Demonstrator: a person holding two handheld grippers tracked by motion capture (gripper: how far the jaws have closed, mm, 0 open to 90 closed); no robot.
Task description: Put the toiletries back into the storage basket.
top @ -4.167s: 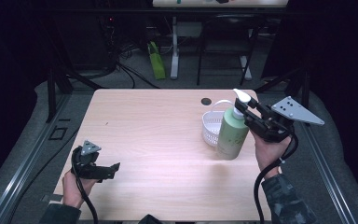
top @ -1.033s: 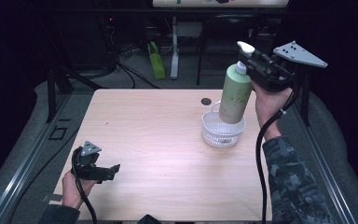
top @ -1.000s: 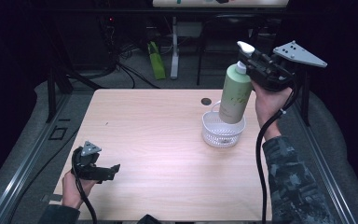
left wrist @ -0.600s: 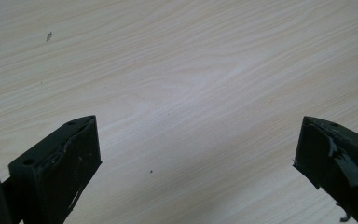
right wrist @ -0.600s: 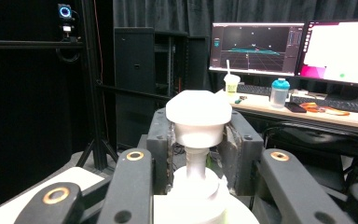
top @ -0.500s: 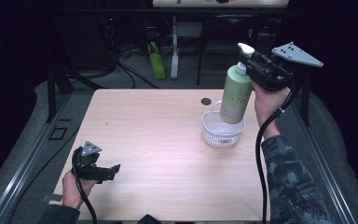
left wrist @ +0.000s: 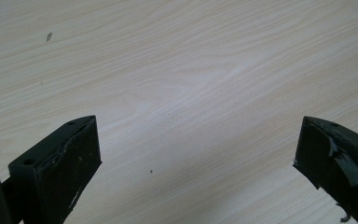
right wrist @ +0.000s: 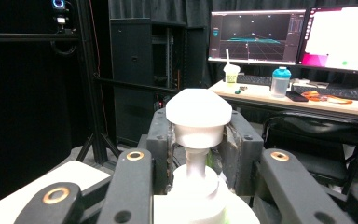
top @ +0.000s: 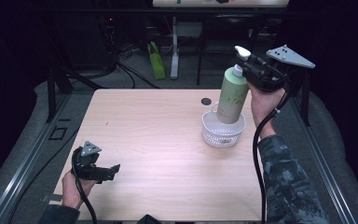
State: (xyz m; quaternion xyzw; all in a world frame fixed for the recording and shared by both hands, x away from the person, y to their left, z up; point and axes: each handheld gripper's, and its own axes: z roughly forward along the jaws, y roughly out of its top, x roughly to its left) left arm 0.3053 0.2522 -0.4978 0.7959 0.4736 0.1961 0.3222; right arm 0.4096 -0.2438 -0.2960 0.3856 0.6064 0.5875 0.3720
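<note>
Table (top: pixel 158 135) mostly bare, bottle (top: pixel 232 93) (gripped) over basket (top: pixel 223 134)

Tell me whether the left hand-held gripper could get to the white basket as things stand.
Probably yes. The left hand-held gripper is open and holds nothing, with bare table between it and the basket. But the bottle hangs right over the basket.

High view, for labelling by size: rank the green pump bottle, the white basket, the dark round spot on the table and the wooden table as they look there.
1. Wooden table
2. Green pump bottle, though it is lifted nearer the camera, so only slightly ahead of the next
3. White basket
4. Dark round spot
</note>
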